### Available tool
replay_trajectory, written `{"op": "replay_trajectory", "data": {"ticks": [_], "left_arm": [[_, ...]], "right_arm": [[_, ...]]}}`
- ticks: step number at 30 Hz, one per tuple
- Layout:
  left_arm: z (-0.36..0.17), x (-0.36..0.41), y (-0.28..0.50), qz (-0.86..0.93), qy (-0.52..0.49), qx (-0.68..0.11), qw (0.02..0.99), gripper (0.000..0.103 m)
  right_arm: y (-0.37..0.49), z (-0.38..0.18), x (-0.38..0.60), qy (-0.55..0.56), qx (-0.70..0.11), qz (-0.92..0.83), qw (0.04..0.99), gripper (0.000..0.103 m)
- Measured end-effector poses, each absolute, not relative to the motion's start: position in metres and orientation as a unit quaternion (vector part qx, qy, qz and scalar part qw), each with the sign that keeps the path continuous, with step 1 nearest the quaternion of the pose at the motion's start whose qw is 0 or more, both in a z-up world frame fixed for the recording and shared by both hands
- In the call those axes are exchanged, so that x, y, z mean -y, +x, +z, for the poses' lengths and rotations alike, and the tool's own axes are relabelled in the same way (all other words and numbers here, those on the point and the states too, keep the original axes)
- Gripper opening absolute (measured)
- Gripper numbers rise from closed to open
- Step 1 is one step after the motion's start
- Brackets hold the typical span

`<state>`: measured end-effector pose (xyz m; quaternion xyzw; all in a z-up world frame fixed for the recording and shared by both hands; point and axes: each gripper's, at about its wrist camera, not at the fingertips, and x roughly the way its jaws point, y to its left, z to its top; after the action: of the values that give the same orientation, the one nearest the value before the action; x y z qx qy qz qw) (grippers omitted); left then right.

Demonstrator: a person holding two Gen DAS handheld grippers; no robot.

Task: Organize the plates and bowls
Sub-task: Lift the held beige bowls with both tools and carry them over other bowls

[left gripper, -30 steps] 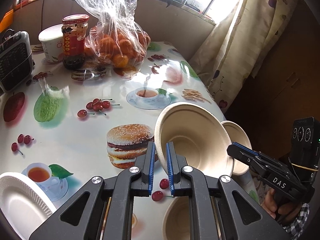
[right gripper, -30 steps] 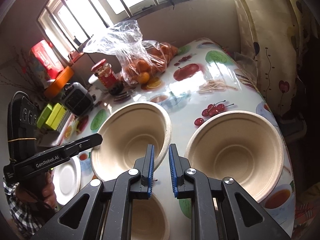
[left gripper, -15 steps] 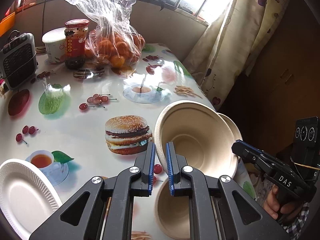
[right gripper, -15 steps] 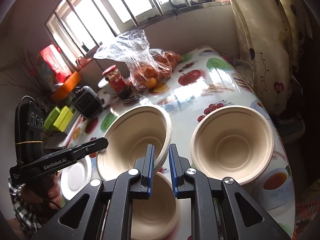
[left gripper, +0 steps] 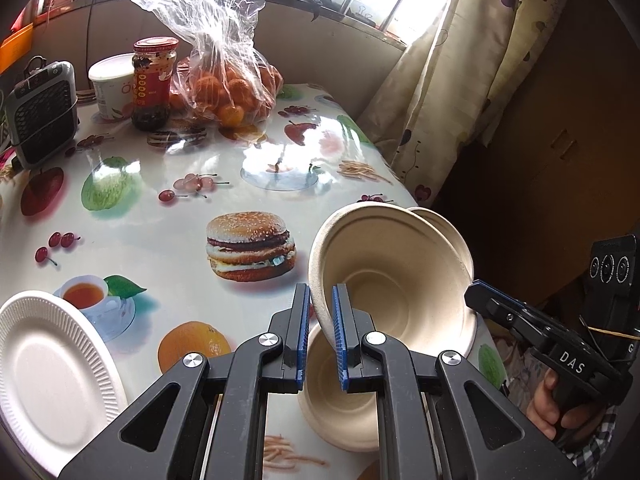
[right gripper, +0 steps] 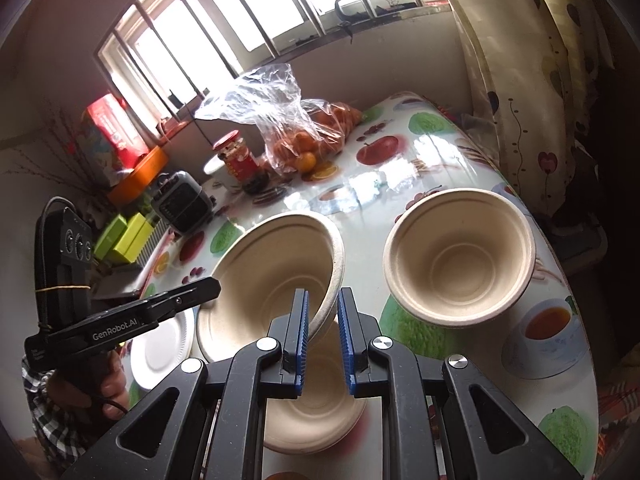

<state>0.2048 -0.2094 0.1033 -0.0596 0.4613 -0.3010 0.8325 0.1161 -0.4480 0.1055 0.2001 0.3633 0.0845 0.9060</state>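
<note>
The left gripper (left gripper: 321, 320) is closed on the near-left rim of a beige moulded-fibre bowl (left gripper: 392, 280), which hangs tilted above the table with its hollow facing the camera. The right gripper (right gripper: 323, 320) is clamped on the opposite rim of that bowl, so both grippers carry 1 bowl between them. White letters on the right gripper's side read "DAS"; those on the left gripper's side read "GenRobot.AI". A hand (left gripper: 560, 404) with a checked cuff grips the right handle.

Directly under the held bowl a 2nd beige bowl (left gripper: 340, 408) stands upright on the glossy tablecloth printed with fruit, tea cups and a burger (left gripper: 160, 240). At the near left lies a white fluted paper plate (left gripper: 48, 368). Further right, near the table's edge, a 3rd beige bowl (right gripper: 460, 260) stands upright, apart from the other 2.

At the far end stand a grey fan heater (left gripper: 40, 112), a white tub (left gripper: 108, 84) and a glass jar with a red lid and red label (left gripper: 154, 80), its writing too small to read. Just right of the jar is a clear plastic bag of oranges (left gripper: 224, 76). A patterned cream curtain (left gripper: 452, 80) hangs at the far right.
</note>
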Motion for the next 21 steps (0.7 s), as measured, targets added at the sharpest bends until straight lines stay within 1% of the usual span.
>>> {"op": "replay_trajectory", "data": {"ticks": [21], "left_arm": [[0.094, 0.205, 0.181, -0.309, -0.051, -0.466, 0.828, 0.012]], "right_arm": [[0.084, 0.096, 0.445, 0.217, -0.359, 0.078, 0.904, 0.015]]}}
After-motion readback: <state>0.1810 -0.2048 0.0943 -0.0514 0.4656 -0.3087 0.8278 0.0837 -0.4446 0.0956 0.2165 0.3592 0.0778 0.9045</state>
